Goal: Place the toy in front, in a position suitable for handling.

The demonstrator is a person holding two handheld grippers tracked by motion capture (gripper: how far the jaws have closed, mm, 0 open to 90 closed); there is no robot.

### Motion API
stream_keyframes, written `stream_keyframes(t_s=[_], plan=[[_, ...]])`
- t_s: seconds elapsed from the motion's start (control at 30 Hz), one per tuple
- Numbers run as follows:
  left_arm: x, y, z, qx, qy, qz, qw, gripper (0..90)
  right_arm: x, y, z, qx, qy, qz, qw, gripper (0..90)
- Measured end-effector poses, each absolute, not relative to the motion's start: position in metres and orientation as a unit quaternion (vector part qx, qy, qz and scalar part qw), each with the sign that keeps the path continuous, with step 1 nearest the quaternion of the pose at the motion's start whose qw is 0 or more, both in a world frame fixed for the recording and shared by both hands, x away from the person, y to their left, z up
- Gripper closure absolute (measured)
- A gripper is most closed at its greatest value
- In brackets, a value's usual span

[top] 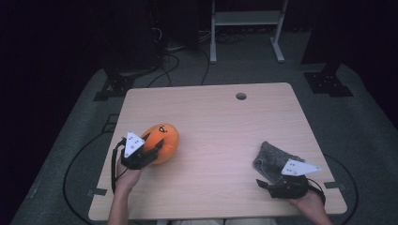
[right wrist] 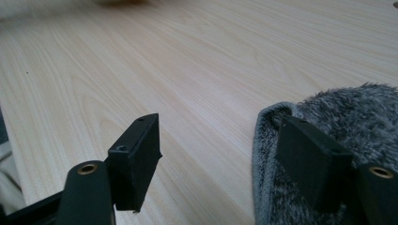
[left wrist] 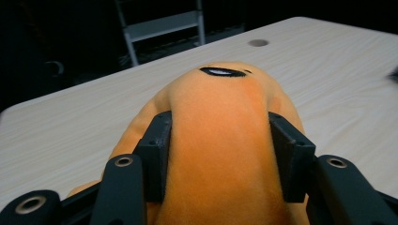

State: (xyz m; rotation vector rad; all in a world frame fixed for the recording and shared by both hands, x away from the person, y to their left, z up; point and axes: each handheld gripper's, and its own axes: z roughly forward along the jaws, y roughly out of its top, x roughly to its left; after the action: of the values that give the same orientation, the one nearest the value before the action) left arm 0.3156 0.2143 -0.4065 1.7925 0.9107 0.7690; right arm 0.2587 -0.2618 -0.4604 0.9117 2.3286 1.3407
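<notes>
Now, left gripper: its fingers are clamped on the orange plush toy, one pad pressed into each flank so the soft body bulges up between them
Orange plush toy, place: at the left side of the tabletop, toward the near edge, held at its near end by the left gripper; whether it rests on the wood or is lifted clear cannot be told
Orange plush toy, look: rounded and fuzzy, with a small dark stitched face mark on its upper side, pointing away from the gripper in the left gripper view
Left hand: comes in from the bottom edge and grips the gripper body from behind, a cable looping beside it
Right gripper: its fingers stand wide apart with nothing pressed between them; one finger is over bare wood, the other lies against the edge of the grey fleecy cloth
Grey fleecy cloth: crumpled at the right side of the tabletop near the front edge, well apart from the toy
Right hand: low at the near right corner, holding its gripper close above the wood
Tabletop: pale wood grain, with a round hole near the far edge
</notes>
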Motion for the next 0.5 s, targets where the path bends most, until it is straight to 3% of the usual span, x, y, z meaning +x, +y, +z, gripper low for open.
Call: stream_keyframes(t_s=[0.5], plan=[[0.305,0.129,-0.411,0.785,0.273,0.261,0.49,47.9,0.26,-0.263,-0.46,0.32,0.81,0.466,0.156,28.3]])
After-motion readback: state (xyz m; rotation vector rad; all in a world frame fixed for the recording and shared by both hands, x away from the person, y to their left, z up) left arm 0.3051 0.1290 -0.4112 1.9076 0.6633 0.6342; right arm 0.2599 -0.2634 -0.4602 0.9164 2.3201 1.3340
